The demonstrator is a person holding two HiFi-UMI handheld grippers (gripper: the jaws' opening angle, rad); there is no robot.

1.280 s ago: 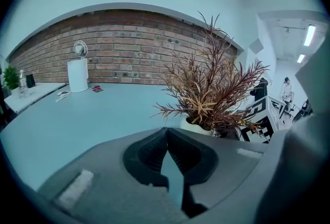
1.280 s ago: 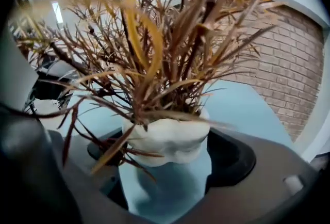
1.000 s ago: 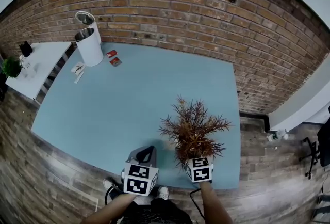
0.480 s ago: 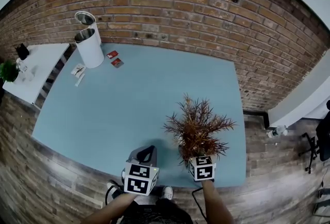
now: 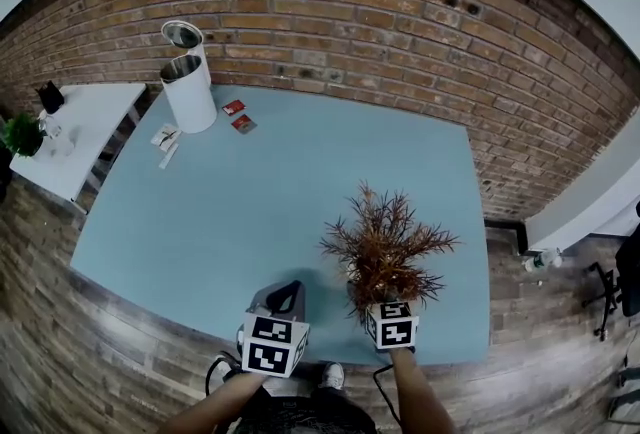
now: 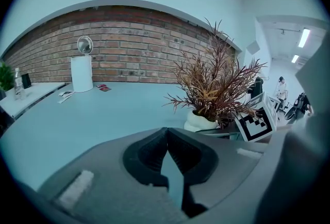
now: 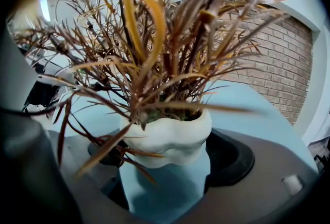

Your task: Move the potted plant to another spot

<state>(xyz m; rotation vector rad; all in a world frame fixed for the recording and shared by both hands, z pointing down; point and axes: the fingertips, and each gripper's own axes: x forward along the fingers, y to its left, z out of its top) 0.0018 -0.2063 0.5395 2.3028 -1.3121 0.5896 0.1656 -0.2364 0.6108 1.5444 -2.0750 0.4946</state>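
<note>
The potted plant [image 5: 386,244] has spiky red-brown leaves and a lumpy white pot [image 7: 167,137]. It stands near the front right of the blue table [image 5: 300,172]. My right gripper [image 5: 386,300] reaches in under the foliage. In the right gripper view its jaws sit against both sides of the pot, shut on it [image 7: 166,156]. My left gripper [image 5: 284,296] hovers at the table's front edge, left of the plant, shut and empty [image 6: 167,138]. The left gripper view has the plant [image 6: 216,86] and the right gripper's marker cube [image 6: 255,122] to its right.
A white cylindrical bin with a raised lid [image 5: 190,87] stands at the back left by the brick wall [image 5: 350,12]. Red packets [image 5: 238,115] and small white items [image 5: 165,137] lie beside it. A white side table with a green plant [image 5: 20,132] is further left.
The plant and my right gripper have shifted slightly right together, mostly in the first half second. The head view has swung a little. My left gripper has stayed put.
</note>
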